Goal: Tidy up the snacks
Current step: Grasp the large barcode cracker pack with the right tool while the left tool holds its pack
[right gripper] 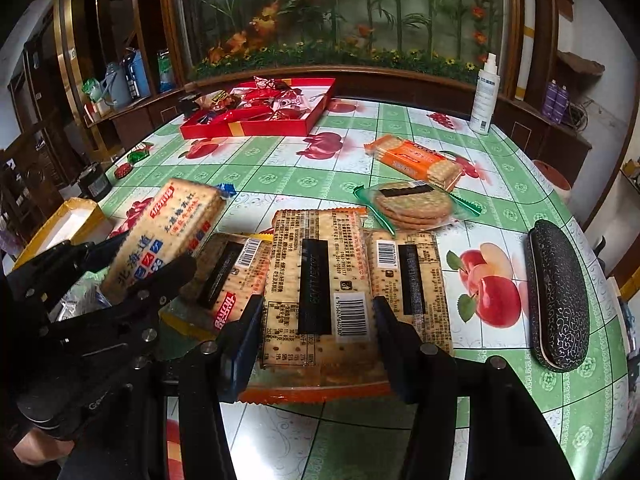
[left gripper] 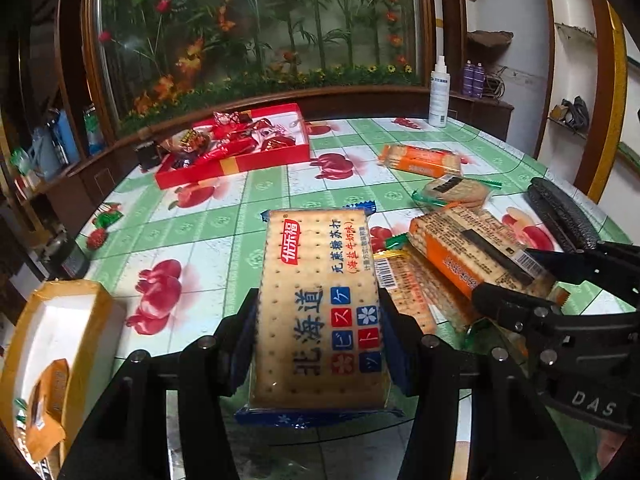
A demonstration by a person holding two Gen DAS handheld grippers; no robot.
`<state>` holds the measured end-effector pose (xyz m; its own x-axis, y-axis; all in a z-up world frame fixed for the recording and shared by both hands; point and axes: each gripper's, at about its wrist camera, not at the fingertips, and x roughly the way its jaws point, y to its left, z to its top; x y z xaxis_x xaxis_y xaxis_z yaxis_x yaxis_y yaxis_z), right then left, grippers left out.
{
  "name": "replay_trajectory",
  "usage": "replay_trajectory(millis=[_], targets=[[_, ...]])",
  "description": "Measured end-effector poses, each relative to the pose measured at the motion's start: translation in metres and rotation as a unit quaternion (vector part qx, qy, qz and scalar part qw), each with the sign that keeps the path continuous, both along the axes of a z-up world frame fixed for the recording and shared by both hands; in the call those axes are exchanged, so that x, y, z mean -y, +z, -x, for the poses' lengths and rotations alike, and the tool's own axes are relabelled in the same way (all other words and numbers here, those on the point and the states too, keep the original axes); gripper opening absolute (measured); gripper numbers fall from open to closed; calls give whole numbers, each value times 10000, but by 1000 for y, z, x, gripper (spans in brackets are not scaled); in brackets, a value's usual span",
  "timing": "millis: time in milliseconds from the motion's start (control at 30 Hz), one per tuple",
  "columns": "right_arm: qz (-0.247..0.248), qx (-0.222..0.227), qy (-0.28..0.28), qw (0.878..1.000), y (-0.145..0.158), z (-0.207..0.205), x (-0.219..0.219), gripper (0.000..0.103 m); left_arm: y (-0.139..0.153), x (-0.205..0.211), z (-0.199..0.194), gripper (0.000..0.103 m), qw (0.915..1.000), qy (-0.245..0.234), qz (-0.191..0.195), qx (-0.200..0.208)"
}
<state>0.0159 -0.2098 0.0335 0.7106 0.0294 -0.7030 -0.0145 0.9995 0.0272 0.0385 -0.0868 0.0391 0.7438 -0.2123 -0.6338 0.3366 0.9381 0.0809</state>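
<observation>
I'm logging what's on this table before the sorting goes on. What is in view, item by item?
blue cracker pack: one, blue-edged, front up, in the left gripper.
orange cracker pack: one, orange-edged, barcode side up, in the right gripper.
loose cracker packs: three, orange or yellow edged; two beside the held one, one farther back.
round biscuit pack: one, green-edged, mid-table.
red tray: one, full of red wrapped sweets, far left.
yellow box: one, white inside, near left.
spray bottle: one, white, far right.
glasses case: one, black patterned, right edge.
tablecloth: one, green checks with fruit.
left gripper: black, shut.
right gripper: black, shut.
</observation>
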Motion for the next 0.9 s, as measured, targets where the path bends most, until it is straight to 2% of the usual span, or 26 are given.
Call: replay_trajectory(millis=[600, 900], targets=[[-220, 107, 15, 9997, 7, 7, -2, 57, 13, -5, 11, 54, 9983, 168, -115, 541], [-265, 177, -29, 9995, 9, 8, -2, 58, 18, -8, 13, 54, 9977, 197, -46, 642]])
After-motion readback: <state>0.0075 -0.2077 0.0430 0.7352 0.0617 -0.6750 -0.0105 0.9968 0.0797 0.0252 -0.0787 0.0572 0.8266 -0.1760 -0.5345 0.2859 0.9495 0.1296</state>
